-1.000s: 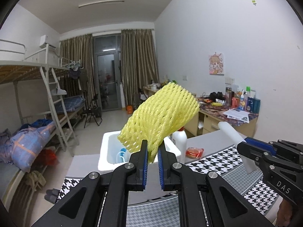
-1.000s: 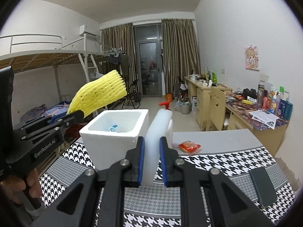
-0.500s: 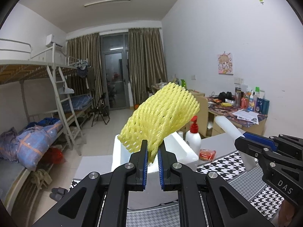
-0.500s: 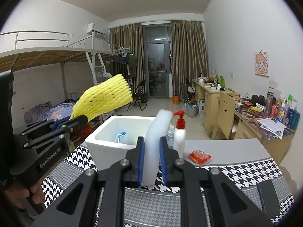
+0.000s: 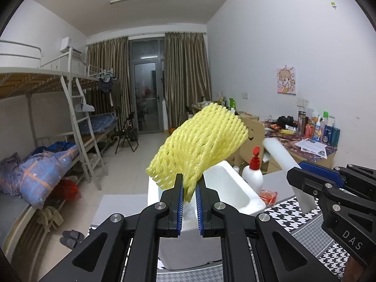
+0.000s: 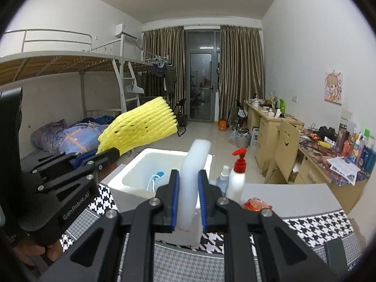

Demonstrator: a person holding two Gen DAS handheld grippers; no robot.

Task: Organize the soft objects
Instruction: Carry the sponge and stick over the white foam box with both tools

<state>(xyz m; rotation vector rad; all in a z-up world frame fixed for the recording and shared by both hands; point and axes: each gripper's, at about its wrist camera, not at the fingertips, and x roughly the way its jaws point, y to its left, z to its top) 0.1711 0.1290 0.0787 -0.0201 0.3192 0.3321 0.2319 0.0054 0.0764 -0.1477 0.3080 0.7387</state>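
Left gripper (image 5: 189,188): we see its blue-padded jaws clamped on the lower edge of the yellow foam net (image 5: 199,150); the net fans out toward 1 o'clock above the jaws.
Right gripper (image 6: 188,185): we see its jaws pressed against both faces of the white foam piece (image 6: 196,162), which stands upright between them and rises toward 12 o'clock.
Yellow foam net, right wrist view: we find it at 10 o'clock, up in the air, above and just left of the white foam box (image 6: 164,164).
White foam piece, left wrist view: we find it at 3 o'clock, tilted, gripped near its lower end by the right gripper.
White foam box: open at the top, it stands on the houndstooth table cover (image 6: 317,225); a blue-and-white item lies inside, too small for us to identify.
Bottles: a white pump bottle with red top (image 6: 237,176) and a small clear spray bottle (image 6: 223,178) stand just right of the box.
Red packet (image 6: 257,203): lying on the table at 3 o'clock from the box.
Person's hand (image 6: 33,251): we see fingers under the left gripper body at 8 o'clock.
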